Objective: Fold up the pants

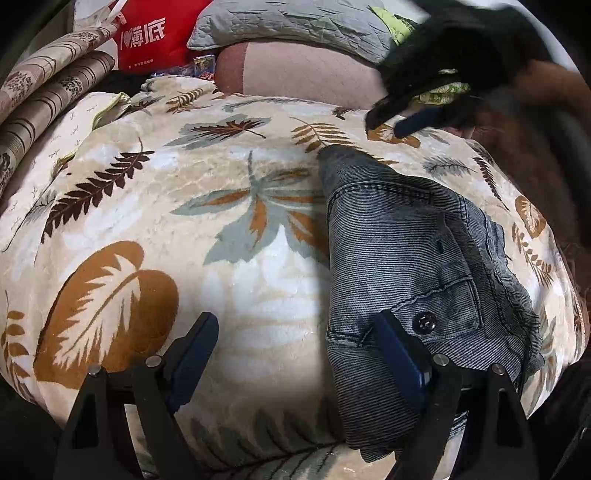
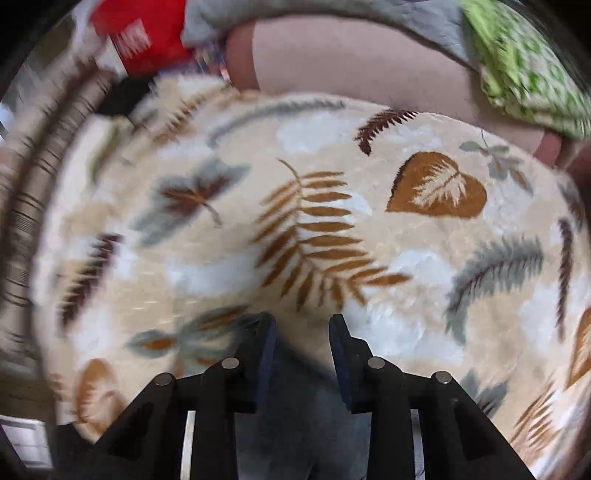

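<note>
Grey-blue denim pants (image 1: 413, 251) lie folded in a long bundle on a leaf-patterned blanket (image 1: 184, 206), with a pocket and snap button near my left gripper. My left gripper (image 1: 295, 332) is open wide; its right finger (image 1: 399, 354) rests on the near end of the pants, its left finger over bare blanket. My right gripper (image 1: 402, 122) shows at the far end of the pants in the left wrist view. In its own blurred view it (image 2: 303, 328) is open over the blanket (image 2: 332, 221), with dark denim (image 2: 306, 417) just under its fingers.
At the back lie a pink cushion (image 1: 306, 74), a grey quilted pillow (image 1: 295, 22), a red bag (image 1: 155, 33) and a green patterned cloth (image 2: 524, 62). Striped fabric (image 1: 44, 96) is piled at the left. A brown fuzzy surface (image 1: 546, 155) borders the right.
</note>
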Tool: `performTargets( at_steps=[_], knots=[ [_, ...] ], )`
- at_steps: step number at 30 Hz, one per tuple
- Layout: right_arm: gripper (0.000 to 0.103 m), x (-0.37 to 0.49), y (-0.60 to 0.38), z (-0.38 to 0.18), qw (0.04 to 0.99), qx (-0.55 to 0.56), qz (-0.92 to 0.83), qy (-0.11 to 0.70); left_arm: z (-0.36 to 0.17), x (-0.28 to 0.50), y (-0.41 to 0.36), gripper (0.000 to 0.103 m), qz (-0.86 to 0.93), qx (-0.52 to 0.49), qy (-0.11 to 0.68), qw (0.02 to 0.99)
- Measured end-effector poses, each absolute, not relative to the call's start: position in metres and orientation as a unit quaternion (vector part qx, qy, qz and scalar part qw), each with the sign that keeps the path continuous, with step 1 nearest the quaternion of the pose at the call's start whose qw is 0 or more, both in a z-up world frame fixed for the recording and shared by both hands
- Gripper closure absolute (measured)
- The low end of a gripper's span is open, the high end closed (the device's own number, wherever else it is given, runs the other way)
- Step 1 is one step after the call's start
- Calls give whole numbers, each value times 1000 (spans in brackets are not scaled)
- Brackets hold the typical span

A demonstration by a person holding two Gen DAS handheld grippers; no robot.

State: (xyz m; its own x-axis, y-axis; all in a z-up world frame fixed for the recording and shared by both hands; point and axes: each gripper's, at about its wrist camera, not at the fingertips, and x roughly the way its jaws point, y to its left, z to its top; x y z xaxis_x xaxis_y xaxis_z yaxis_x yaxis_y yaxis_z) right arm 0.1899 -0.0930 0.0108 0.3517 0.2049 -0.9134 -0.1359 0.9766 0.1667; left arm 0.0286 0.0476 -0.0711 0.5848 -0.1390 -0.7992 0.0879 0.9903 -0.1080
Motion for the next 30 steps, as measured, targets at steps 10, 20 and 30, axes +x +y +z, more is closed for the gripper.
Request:
performTargets(
  at_steps=[10,20,30],
  knots=[
    [67,106,-135,-28,818,83,128,554,-65,27,52,15,-57,-50,455,887],
    [20,53,-167,-56,846,46,93,523,-51,18,40,15,-30,-13,456,890],
    [14,-7,-162,-47,863,-2,89,498,-36,11,27,15,-6,18,443,896]
  ],
)
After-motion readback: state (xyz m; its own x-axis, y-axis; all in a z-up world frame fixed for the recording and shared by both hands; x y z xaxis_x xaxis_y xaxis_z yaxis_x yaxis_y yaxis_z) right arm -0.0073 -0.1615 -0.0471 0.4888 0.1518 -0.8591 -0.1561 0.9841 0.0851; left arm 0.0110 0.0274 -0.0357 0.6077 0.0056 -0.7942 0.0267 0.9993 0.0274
